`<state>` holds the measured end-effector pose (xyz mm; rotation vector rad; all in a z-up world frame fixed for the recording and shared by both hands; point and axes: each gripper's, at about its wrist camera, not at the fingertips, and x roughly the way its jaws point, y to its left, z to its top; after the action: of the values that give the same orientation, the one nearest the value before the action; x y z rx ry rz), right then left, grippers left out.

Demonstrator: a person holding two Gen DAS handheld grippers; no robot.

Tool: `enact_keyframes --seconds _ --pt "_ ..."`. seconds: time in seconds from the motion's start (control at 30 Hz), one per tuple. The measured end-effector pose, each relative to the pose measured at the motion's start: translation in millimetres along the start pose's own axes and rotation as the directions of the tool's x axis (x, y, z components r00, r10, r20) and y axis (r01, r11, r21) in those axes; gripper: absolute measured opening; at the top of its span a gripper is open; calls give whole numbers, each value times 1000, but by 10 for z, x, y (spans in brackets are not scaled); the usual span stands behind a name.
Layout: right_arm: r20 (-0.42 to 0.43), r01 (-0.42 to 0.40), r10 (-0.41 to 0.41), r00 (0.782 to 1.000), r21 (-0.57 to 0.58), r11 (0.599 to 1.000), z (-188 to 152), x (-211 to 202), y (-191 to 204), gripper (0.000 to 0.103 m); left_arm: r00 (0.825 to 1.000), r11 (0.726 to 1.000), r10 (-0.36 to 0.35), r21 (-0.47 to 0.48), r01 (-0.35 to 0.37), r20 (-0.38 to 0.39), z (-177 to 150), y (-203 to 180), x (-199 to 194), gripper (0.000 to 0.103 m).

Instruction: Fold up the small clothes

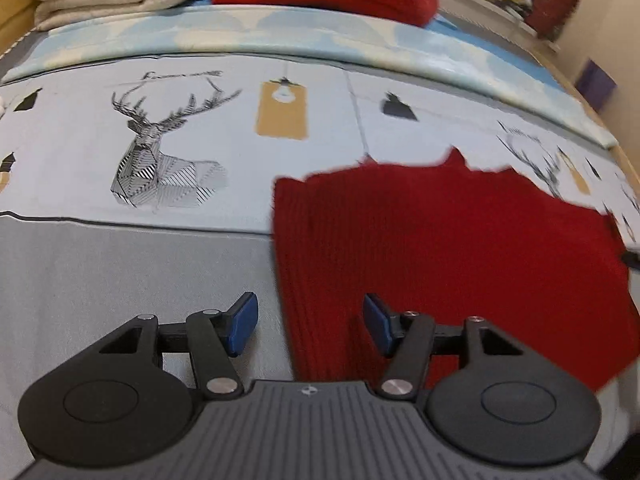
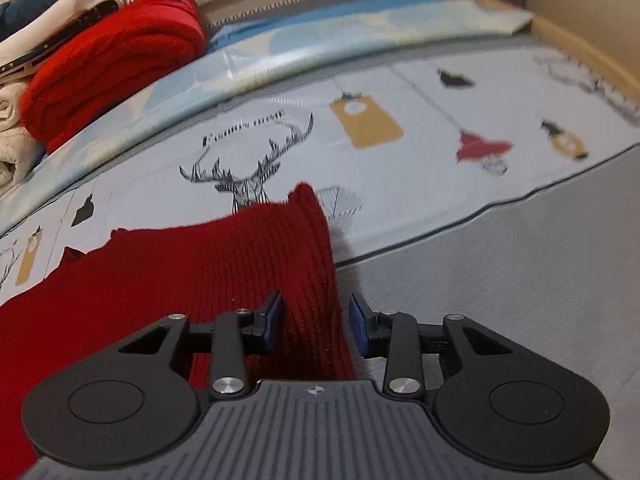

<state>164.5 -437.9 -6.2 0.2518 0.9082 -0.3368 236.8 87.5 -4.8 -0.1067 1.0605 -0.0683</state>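
- The red knitted garment (image 1: 440, 248) is spread flat on the bed sheet (image 1: 120, 272), probably so its side edges can be reached for a fold.
- The left claw (image 1: 310, 326) is held wide and empty, straddling the garment's left edge.
- The right claw (image 2: 316, 326) is narrower, its pads astride the right edge without visibly pinching it.
- No containers are seen; a folded red blanket (image 2: 116, 64) is kept at the bed's far side.
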Motion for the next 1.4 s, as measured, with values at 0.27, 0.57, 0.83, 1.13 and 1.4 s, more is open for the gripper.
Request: enact_keyframes --seconds 0.27,0.57,0.83,1.13,1.4 --pt "55 -82 93 994 -169 982 -211 -728 133 55 988 971 21 233 -58 156 -392 -297 -622 61" --pt "19 20 -17 1000 -144 989 -485 -764 -120 55 996 998 -52 -27 54 66 -429 52 -488 47" --pt "-190 13 -42 981 -150 989 -691 -470 -195 55 993 997 -39 66 47 -112 -551 -129 -182 47" --pt "-242 40 -77 967 -156 987 -783 -362 -185 53 997 998 -31 52 35 -75 -582 -66 -241 47" --pt "-240 41 -74 968 -141 989 -799 -396 -229 52 987 990 16 144 7 -160 -668 -216 -82 56"
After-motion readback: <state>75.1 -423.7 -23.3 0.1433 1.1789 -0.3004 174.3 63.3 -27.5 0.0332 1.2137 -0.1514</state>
